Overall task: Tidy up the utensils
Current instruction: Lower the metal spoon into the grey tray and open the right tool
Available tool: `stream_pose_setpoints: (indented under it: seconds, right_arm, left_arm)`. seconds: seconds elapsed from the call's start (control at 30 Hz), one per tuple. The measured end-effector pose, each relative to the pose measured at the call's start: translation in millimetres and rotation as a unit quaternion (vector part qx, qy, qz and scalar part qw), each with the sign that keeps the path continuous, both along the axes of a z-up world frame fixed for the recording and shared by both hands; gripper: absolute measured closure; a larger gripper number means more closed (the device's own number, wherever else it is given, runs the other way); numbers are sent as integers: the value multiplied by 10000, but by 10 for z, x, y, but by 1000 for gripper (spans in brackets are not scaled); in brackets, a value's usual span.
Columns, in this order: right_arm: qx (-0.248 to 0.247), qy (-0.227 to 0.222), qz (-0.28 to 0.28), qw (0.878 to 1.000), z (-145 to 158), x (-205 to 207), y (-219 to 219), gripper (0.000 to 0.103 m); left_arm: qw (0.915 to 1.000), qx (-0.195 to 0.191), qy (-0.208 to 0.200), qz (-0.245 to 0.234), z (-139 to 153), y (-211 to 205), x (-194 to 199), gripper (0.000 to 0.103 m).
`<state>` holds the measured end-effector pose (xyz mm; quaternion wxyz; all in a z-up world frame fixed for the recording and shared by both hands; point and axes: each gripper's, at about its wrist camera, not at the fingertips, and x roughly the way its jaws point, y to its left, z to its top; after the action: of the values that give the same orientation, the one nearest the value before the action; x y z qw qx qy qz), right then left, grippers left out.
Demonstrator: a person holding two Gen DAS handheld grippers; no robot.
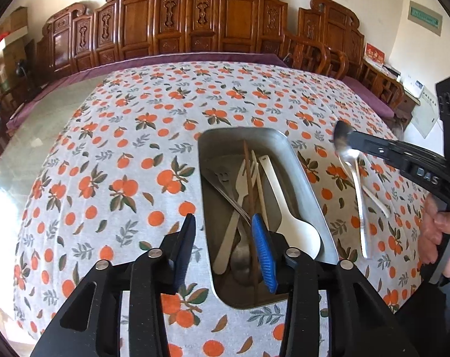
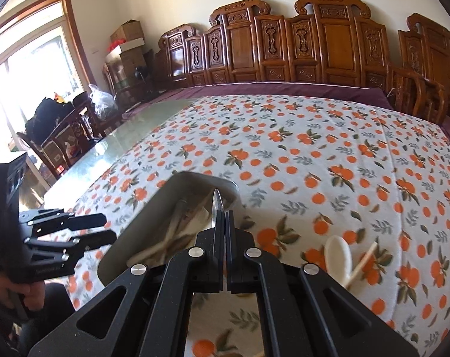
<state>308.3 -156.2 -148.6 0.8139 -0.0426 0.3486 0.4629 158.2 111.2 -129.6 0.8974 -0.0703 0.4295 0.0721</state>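
Right gripper (image 2: 225,215) clamped on a metal spoon (image 2: 217,205) above the tray (image 1: 311,178) — left gripper (image 1: 223,223) spread wide, empty, at the tray's near end.

A dull brushed-metal tray (image 1: 302,160) sits on a soft, matt cloth (image 1: 135,136) printed with oranges; beside the cloth the worktop (image 2: 135,125) shows glossy glass. Inside the tray lie a matt white plastic fork (image 1: 240,184), a smooth white plastic spoon (image 1: 296,226) and brown wooden chopsticks (image 1: 248,178). The right claw (image 2: 222,217), matt black plastic, pinches a shiny metal spoon (image 2: 216,202). The chairs (image 1: 195,20) behind are varnished carved wood.
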Motion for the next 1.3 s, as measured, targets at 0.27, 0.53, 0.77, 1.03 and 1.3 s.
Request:
stream_pose_setpoints:
  seconds: [0.27,0.53,0.77,1.03,1.3]
  right_arm:
    - [-16,72,74,9999,-12,-15,541,101]
    - [-221,387,-17,9990,-240,5,968,101]
    - [-377,550,47,9978,-376,-28,1118,101]
    - [-479,613,153,9968,-459,-55,1142,98]
    - [-305,418,270,9983,-283,-88,861,98]
  left_arm:
    - [9996,101,-194,180,181,170,-118,41]
    - [9990,205,-242,309,279,302,-232,41]
    - [9989,193,-212,365,269,372,-274,41]
    - [9989,209,-211,352,278,343,-294,41]
    - [9990,215,-234,306,306,238,-292,41]
